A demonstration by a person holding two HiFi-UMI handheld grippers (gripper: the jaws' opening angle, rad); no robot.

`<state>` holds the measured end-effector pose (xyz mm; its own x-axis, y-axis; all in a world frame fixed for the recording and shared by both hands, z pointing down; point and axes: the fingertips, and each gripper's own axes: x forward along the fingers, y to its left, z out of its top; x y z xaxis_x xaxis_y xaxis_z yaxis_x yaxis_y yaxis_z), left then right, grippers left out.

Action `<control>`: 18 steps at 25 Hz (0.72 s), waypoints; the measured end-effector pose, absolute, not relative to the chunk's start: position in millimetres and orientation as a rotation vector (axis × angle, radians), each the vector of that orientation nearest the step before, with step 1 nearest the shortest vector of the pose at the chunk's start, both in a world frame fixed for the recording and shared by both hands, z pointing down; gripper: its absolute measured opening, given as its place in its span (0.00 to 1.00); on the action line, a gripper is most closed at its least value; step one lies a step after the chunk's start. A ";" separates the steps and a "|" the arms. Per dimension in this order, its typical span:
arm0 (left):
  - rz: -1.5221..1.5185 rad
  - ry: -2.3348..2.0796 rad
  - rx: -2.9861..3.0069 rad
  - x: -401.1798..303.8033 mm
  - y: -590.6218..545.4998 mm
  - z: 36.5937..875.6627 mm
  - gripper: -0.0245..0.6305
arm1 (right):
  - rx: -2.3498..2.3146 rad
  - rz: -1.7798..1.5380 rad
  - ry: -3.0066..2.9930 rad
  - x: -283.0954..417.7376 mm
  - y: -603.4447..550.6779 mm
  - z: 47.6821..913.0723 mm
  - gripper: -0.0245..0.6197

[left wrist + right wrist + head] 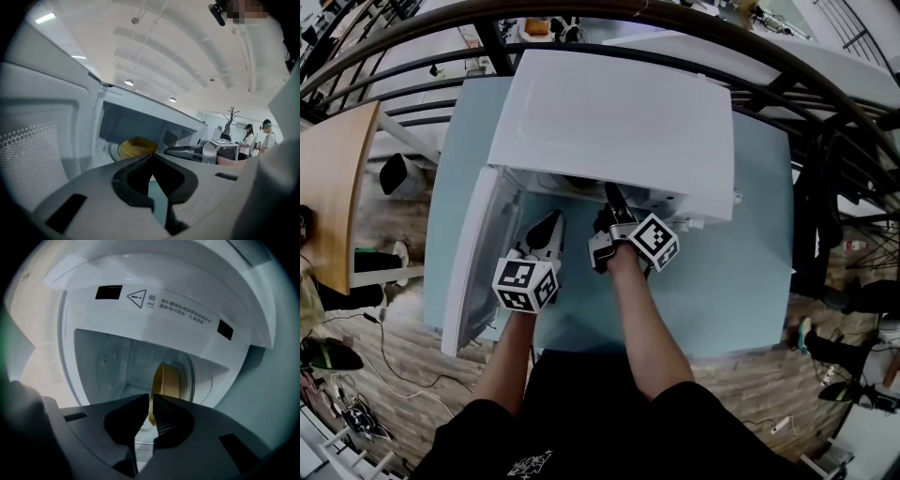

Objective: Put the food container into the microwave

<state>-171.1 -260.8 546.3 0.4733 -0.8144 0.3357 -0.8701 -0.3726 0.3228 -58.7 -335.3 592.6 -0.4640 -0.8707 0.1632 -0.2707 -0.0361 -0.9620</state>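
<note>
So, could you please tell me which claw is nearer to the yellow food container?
Right. The right claw reaches into the microwave, shut on the rim of the yellow food container. The left claw is shut and empty, outside by the open door.

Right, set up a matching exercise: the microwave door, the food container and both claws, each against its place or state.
Things:
1. microwave door
2. food container
3. left claw
4. right claw

Places or states:
A. shut on a yellow rim
B. swung open
C. shut, with nothing in it
D. inside the microwave

Pairs: 1-B, 2-D, 3-C, 4-A
</note>
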 end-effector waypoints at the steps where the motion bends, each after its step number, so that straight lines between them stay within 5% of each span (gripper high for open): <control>1: 0.165 -1.403 2.274 -169.9 -259.0 545.2 0.05 | -1.197 -1.529 1.741 -58.6 -333.2 591.9 0.08; 18: 0.162 -1.438 2.295 -148.0 -223.1 524.2 0.05 | -1.090 -1.519 1.879 -52.2 -293.4 566.9 0.05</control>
